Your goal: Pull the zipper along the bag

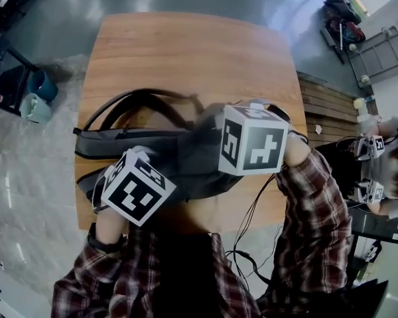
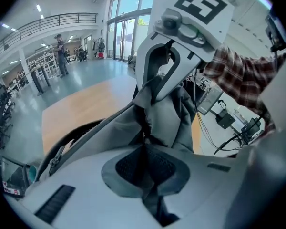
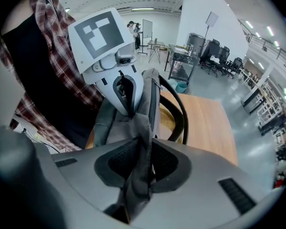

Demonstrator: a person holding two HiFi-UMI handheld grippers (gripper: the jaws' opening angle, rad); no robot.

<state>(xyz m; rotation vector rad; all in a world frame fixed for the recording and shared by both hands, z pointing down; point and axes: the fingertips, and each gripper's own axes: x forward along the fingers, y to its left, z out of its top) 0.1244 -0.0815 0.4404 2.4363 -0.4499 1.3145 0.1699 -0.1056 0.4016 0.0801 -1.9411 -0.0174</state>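
bag: grey fabric backpack point(image 1: 160, 142), lying mid-frame on brown wooden bench point(image 1: 186, 52)
left gripper point(image 2: 144, 150): fingers clamped on backpack fabric
right gripper point(image 3: 143, 163): fingers clamped on backpack fabric fold

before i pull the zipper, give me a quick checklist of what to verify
1. left gripper shut on the bag: ok
2. right gripper pinching bag fabric to brace it: ok
3. left jaws on the zipper pull itself: cannot tell, only dark folds show
4. bag resting on the table: ok
5. black strap outside both sets of jaws: ok
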